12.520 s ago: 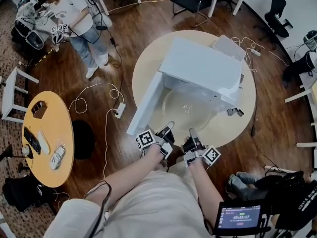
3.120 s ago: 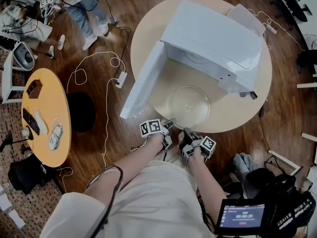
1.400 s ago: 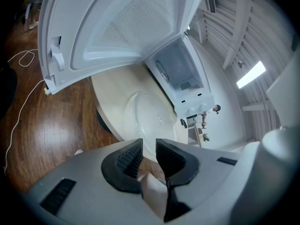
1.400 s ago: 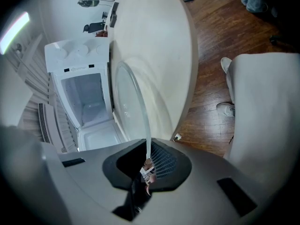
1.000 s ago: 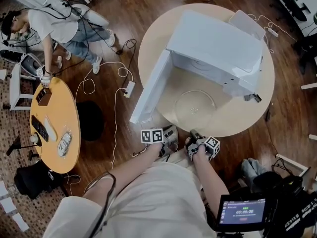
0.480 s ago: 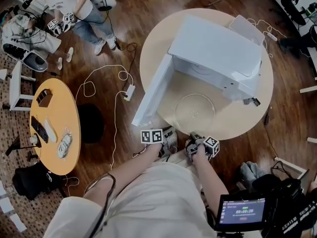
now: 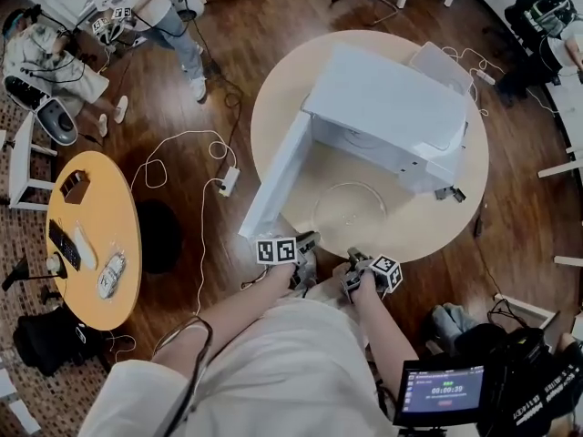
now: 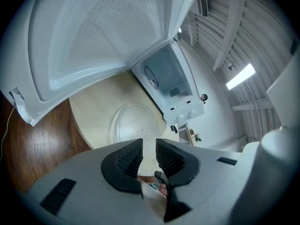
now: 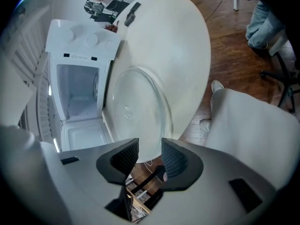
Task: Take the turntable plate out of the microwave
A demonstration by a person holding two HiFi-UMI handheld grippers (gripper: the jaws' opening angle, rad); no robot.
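Turntable plate (image 7: 350,208) is out of the microwave (image 7: 387,107). It lies flat on the round table (image 7: 455,198), just in front of the open cavity and near the table's front edge. Task looks essentially done.

Left to right:
- Microwave door (image 7: 278,176): swung fully open, standing at the plate's left.
- Left gripper (image 8: 149,149): jaws parted by a narrow gap with nothing between the pads. It sits off the table's near edge, aimed at the plate and not touching it.
- Right gripper (image 9: 150,149): jaws have just been opening and now stand wide. Nothing is between them; the plate's near rim sits just beyond the tips, so it holds nothing.

Handling, my read:
- Clear glass, so rigid with no flex, and likely fairly heavy for a two-pad pinch.
- Smooth surface will probably slip in the ribbed pads if held off-centre.
- Fragile: the rim could chip against the table edge or the cavity floor.
- It lies flat, so there is little room to get a jaw under it.
- Best hold is probably the near rim, one pad above and one below, two grippers spaced apart, kept level.
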